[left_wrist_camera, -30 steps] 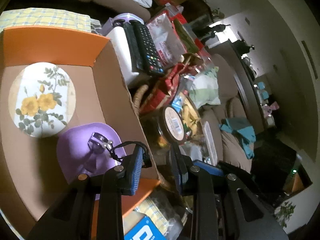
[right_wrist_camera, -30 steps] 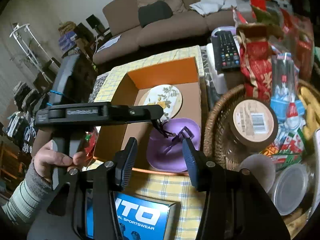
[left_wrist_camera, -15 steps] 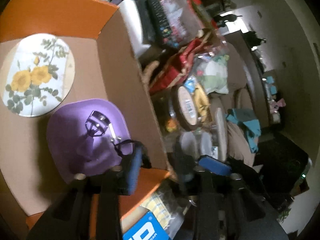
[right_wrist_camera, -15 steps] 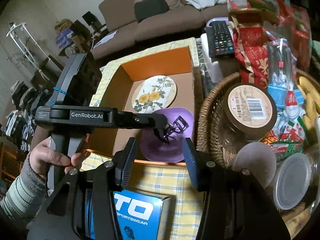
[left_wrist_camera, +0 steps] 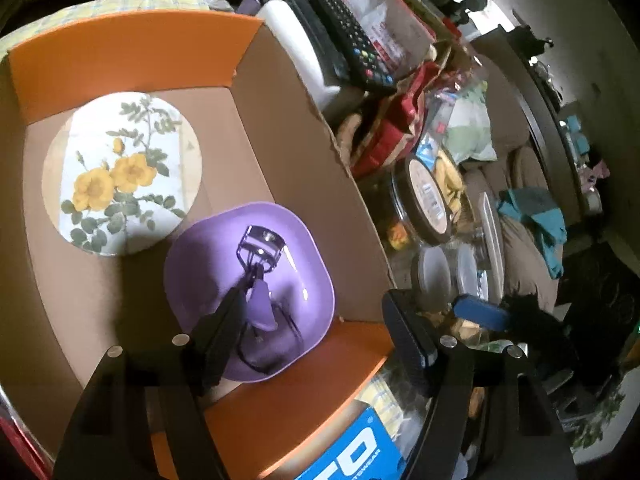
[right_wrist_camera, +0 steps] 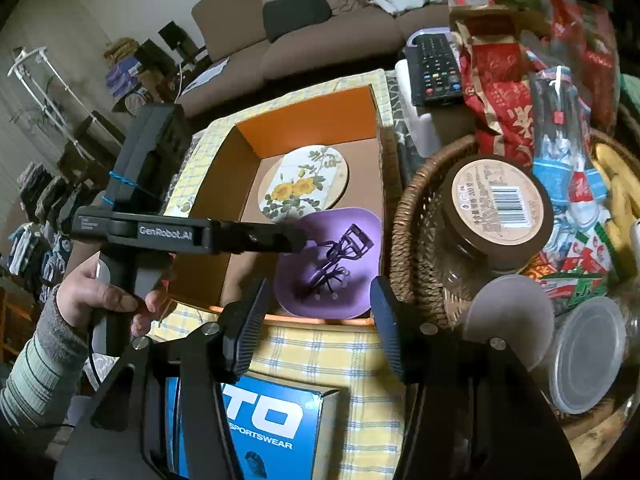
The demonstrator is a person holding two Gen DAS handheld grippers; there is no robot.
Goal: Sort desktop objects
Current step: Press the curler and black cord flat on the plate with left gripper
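Eyelash curler [left_wrist_camera: 260, 256] is lying in purple dish [left_wrist_camera: 200, 248] inside cardboard box [left_wrist_camera: 304, 160], just ahead of left gripper [left_wrist_camera: 316, 330]; its fingers have been spreading, nothing pinched. Right gripper [right_wrist_camera: 318, 322] is hovering w/ fingers apart, empty, near box edge.

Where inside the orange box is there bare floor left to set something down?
Bare cardboard floor lies left of the purple dish, below the floral plate. The eyelash curler fills the dish. The wicker basket beside the box is packed.
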